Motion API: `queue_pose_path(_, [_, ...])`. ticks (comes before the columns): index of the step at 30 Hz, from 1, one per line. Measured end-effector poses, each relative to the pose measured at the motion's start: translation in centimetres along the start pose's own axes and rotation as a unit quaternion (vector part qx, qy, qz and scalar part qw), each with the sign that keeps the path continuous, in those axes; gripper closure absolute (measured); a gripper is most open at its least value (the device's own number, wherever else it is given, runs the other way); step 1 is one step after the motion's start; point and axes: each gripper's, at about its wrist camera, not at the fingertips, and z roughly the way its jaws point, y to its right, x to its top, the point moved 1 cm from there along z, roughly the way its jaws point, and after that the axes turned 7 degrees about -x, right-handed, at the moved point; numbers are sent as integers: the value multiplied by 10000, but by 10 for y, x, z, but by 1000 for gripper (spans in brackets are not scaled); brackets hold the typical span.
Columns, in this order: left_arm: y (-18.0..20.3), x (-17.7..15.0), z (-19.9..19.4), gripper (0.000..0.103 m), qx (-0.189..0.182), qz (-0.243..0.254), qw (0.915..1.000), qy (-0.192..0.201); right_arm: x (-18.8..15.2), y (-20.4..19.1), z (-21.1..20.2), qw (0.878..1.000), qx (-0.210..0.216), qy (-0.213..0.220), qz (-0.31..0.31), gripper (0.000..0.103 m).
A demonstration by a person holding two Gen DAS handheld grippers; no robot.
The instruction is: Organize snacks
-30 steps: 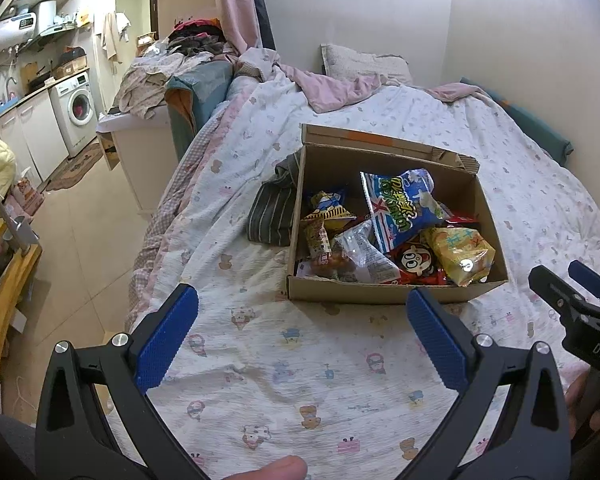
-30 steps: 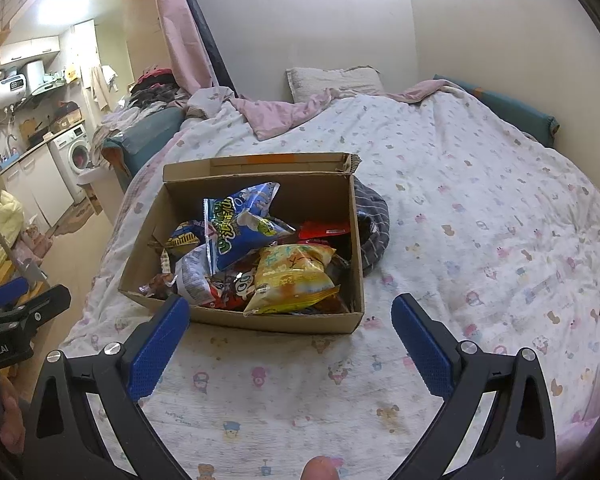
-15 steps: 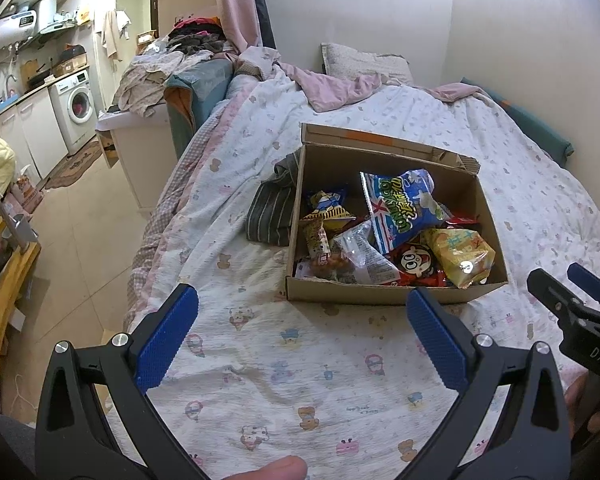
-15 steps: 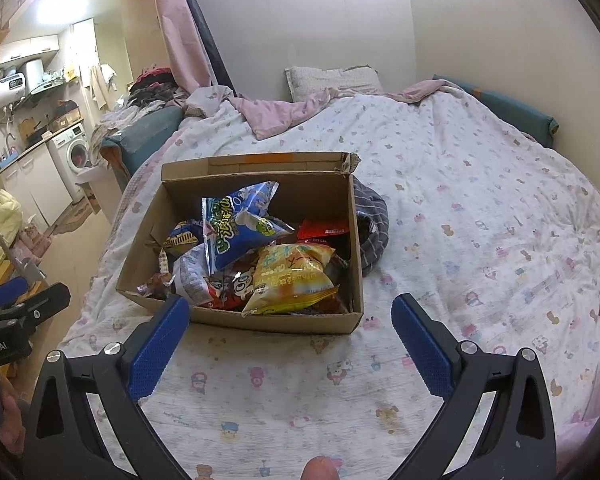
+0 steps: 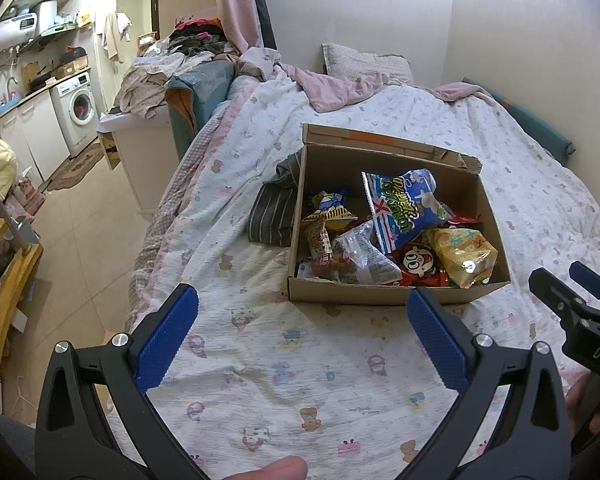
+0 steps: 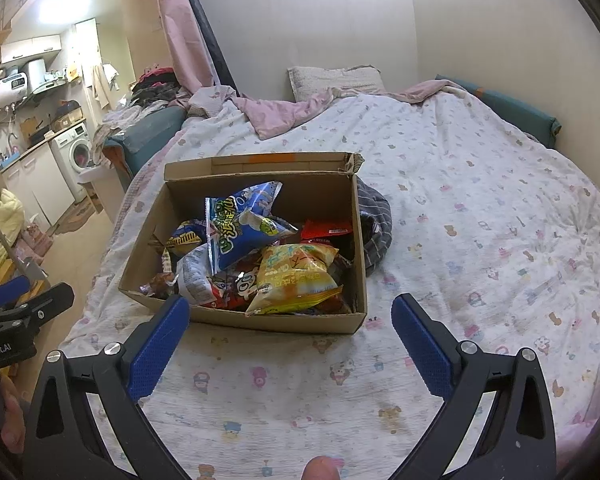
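Observation:
An open cardboard box (image 5: 384,294) (image 6: 260,318) sits on the bed, filled with several snack bags. A big blue bag (image 5: 402,204) (image 6: 242,226) stands tilted in the middle, a yellow bag (image 5: 462,256) (image 6: 296,278) lies at the front right, and a red bag (image 5: 416,262) lies beside it. My left gripper (image 5: 300,334) is open, hovering over the quilt just short of the box's near wall. My right gripper (image 6: 290,338) is open too, in front of the box. Each gripper also shows at the edge of the other's view.
A grey striped cloth (image 5: 274,208) (image 6: 374,232) lies against the box's far side. The printed quilt (image 5: 260,364) covers the bed, with a pillow (image 5: 364,64) and pink blanket at the head. The bed edge and floor (image 5: 80,216) drop off on the left.
Both grippers have crept slightly closer to the box and stay open. The snacks have not moved.

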Motion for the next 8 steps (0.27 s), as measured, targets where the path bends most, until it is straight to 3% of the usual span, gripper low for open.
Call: queue_pose_path(8, [0, 0, 1, 0, -15, 58, 10000, 5, 0, -4, -1, 10000, 24, -5, -28, 0])
